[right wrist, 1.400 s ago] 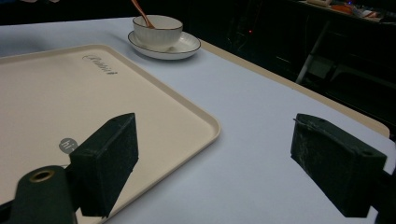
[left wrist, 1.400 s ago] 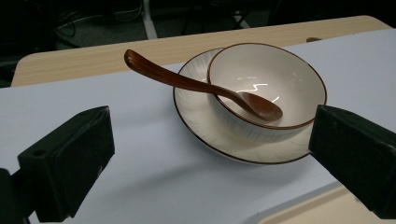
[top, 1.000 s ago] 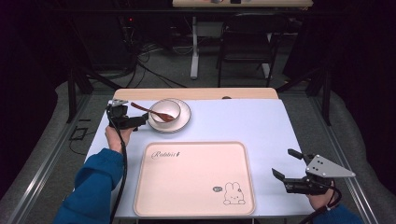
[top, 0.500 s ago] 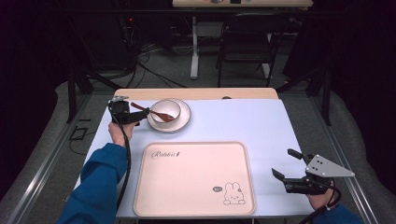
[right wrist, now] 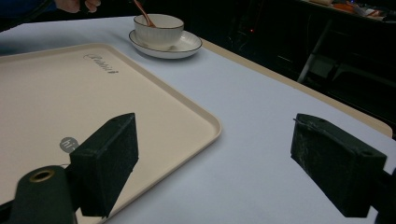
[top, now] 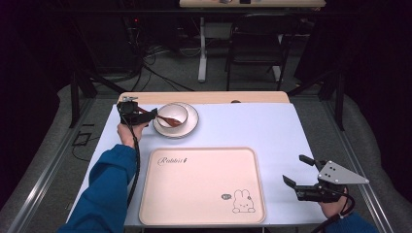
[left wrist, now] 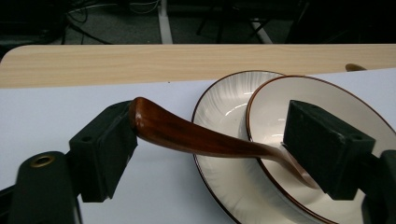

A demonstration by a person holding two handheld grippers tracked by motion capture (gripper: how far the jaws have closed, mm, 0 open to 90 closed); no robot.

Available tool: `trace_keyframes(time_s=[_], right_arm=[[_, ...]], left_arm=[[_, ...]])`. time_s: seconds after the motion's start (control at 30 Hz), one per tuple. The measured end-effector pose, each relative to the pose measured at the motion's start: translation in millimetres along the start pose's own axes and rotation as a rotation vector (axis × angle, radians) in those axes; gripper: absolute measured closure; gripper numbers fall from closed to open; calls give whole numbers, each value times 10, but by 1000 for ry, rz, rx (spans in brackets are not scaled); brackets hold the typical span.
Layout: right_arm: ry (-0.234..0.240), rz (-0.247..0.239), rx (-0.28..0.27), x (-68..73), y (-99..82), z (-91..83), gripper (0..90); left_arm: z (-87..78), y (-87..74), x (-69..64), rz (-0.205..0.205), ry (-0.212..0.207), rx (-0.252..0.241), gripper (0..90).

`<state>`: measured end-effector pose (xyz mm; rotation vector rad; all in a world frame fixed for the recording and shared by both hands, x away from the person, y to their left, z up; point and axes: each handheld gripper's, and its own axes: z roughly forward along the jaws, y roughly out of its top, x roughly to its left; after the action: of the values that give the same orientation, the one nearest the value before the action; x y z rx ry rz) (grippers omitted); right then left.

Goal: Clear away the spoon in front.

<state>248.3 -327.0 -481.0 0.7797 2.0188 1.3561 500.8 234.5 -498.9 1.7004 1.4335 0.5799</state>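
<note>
A dark brown wooden spoon point(left wrist: 187, 135) rests with its head in a white bowl point(left wrist: 280, 107) that stands on a white saucer point(left wrist: 224, 102) with a dark rim. The handle sticks out to the left over the table. My left gripper point(left wrist: 210, 154) is open with its jaws on either side of the handle, and the handle's end touches the left jaw. In the high view the left gripper point(top: 145, 116) is just left of the bowl point(top: 176, 112). My right gripper point(top: 293, 169) hangs open with nothing between its jaws, to the right of the cream tray point(top: 194, 189).
The cream tray point(right wrist: 46, 93), printed with a rabbit, lies bare at the near middle of the pale tabletop point(top: 243, 126). A wooden strip point(top: 204, 97) runs along the table's far edge. Beyond it stand a chair point(top: 255, 43), desk legs and floor cables.
My left gripper has edged forward and to the right, closer to the bowl, so its jaws now stand around the spoon handle. The right gripper has stayed put.
</note>
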Motion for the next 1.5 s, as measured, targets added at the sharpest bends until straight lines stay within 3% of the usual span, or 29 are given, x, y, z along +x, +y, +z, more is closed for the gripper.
trace_keyframes(time_s=[0.23,0.37,0.6,0.83,0.93,1.0,1.23,1.37,1.5], right_arm=[[1,-2,2,2,-1,2,141],[0,-2,3,3,0,3,141],[1,-3,3,3,0,3,141],[1,-3,5,3,0,4,141],[0,-2,5,2,0,3,141],[0,-2,6,2,0,3,141],[1,-3,6,2,0,2,141],[1,-2,7,1,0,4,141],[1,-2,9,5,1,6,141]], left_arm=[[83,-36,16,-1,12,6,281],[113,-58,34,-21,1,-5,317],[131,-66,32,-18,-1,1,393],[86,-87,-24,-40,-21,-52,477],[77,-91,-39,-40,-29,-59,480],[74,-93,-52,-43,-27,-57,407],[23,-159,-50,-75,-17,-76,344],[-36,-208,-43,-87,-20,-94,347],[-60,-223,-26,-95,-25,-113,433]])
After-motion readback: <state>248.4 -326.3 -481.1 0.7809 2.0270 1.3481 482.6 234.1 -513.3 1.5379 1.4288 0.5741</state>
